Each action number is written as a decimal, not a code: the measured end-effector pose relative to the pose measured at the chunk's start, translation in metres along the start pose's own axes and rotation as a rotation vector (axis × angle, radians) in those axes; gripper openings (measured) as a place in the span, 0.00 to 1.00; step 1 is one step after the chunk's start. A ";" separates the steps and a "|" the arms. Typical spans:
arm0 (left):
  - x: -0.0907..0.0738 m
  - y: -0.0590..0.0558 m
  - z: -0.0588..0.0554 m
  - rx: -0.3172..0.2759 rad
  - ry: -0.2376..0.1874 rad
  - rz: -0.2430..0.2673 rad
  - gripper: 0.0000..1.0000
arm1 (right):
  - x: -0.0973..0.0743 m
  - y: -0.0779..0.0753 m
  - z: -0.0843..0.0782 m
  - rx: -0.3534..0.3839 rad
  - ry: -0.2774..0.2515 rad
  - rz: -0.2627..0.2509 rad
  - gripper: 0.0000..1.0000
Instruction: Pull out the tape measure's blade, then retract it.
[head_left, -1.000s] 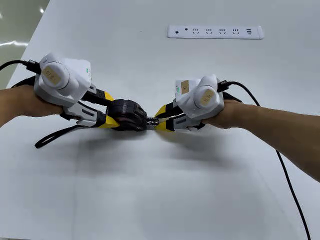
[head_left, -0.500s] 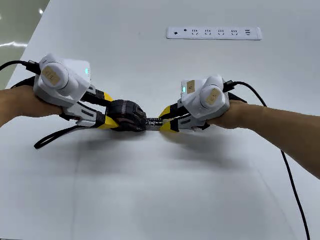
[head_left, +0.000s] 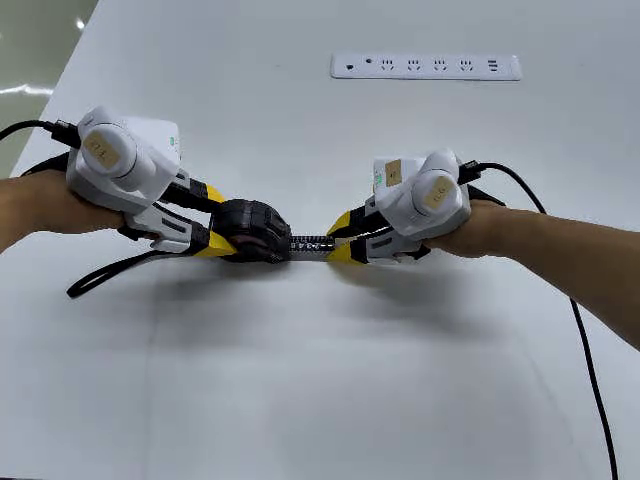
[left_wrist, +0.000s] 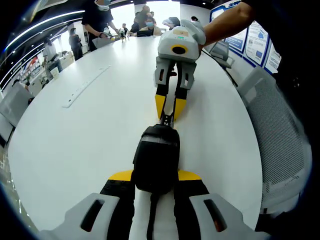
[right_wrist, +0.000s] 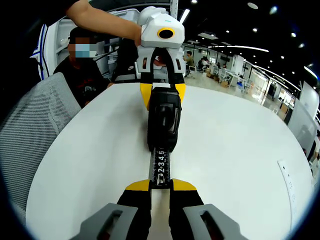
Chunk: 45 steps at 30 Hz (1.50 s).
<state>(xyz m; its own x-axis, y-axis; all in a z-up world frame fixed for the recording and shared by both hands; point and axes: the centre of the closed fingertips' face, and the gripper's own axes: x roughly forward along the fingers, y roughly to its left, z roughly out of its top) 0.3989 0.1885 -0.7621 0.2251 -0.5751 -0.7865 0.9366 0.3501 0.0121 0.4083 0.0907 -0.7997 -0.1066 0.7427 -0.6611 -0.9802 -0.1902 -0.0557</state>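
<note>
Now my left gripper (head_left: 216, 219) clamps its fingers (head_left: 213, 193) on the black tape measure (head_left: 252, 230), my right gripper (head_left: 341, 237) pinching the short-drawn blade (head_left: 312, 243).

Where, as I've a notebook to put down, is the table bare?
Crowded: the middle line, where the left claw holds the tape measure and the right claw its blade. Bare: the wide near stretch of table, bordered on the right by a black cable; also the band between claws and power strip.
</note>
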 end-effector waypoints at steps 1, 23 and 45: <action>0.000 0.000 0.000 -0.001 -0.001 0.000 0.24 | -0.001 0.000 0.000 0.001 0.001 -0.001 0.09; 0.001 0.001 0.000 -0.005 -0.002 -0.003 0.24 | -0.018 0.000 -0.016 0.022 0.013 0.000 0.09; 0.001 0.001 0.000 -0.006 -0.004 -0.007 0.24 | -0.038 0.003 -0.032 0.041 0.028 -0.003 0.09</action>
<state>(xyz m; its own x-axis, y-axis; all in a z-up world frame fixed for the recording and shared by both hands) 0.4004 0.1885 -0.7629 0.2198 -0.5802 -0.7843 0.9366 0.3505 0.0031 0.4146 0.0410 -0.7990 -0.0993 0.7248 -0.6817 -0.9865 -0.1611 -0.0276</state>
